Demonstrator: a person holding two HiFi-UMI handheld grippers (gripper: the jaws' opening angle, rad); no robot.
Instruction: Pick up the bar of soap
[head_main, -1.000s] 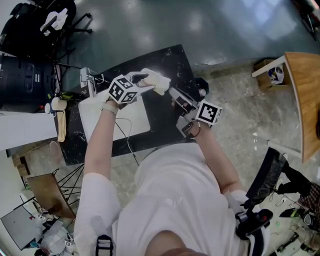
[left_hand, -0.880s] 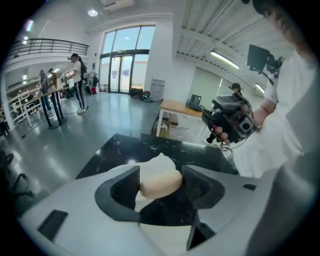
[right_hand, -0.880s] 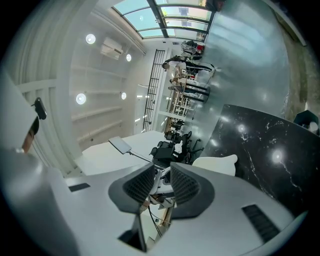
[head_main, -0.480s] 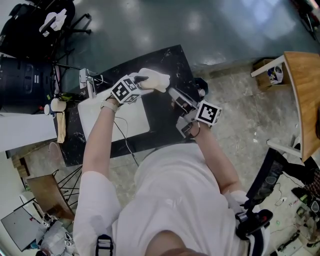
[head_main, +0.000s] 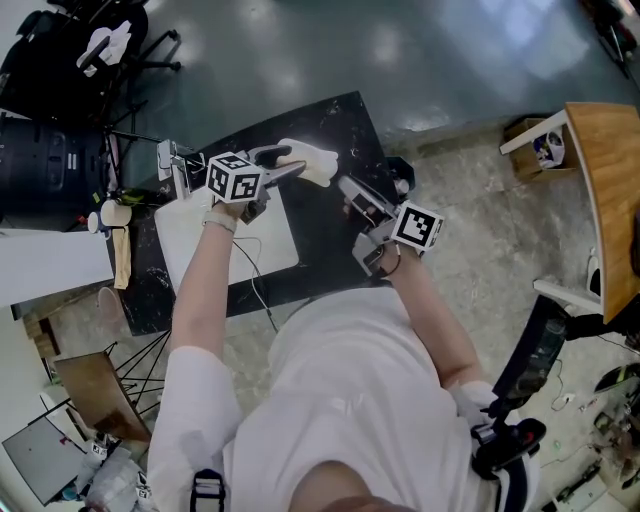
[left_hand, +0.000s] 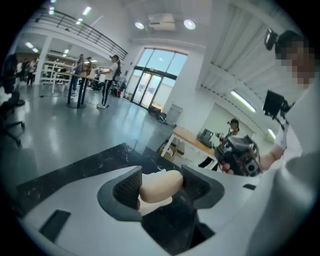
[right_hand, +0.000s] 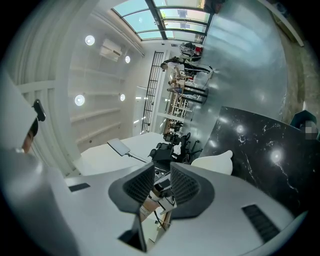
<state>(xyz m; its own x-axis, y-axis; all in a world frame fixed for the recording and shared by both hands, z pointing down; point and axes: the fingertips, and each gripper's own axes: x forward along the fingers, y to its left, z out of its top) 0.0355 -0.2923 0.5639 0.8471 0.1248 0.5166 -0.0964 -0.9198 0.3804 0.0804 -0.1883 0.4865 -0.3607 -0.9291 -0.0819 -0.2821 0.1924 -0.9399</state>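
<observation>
1. Both grippers show; L gripper (left_hand: 163, 185) view: jaws just closed in a bit, pads pinching cream bar of soap (left_hand: 156, 189) across its width
2. Head view alone puts soap over black counter (head_main: 335, 235), far side; pads unreadable there
3. R gripper (right_hand: 162, 184) view: jaws w/ narrow gap, nothing between
4. Soap's underside hidden; lifted or touching counter, can't tell

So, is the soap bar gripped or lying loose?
Gripped: the pads of the left gripper press on the soap bar from both sides.
</observation>
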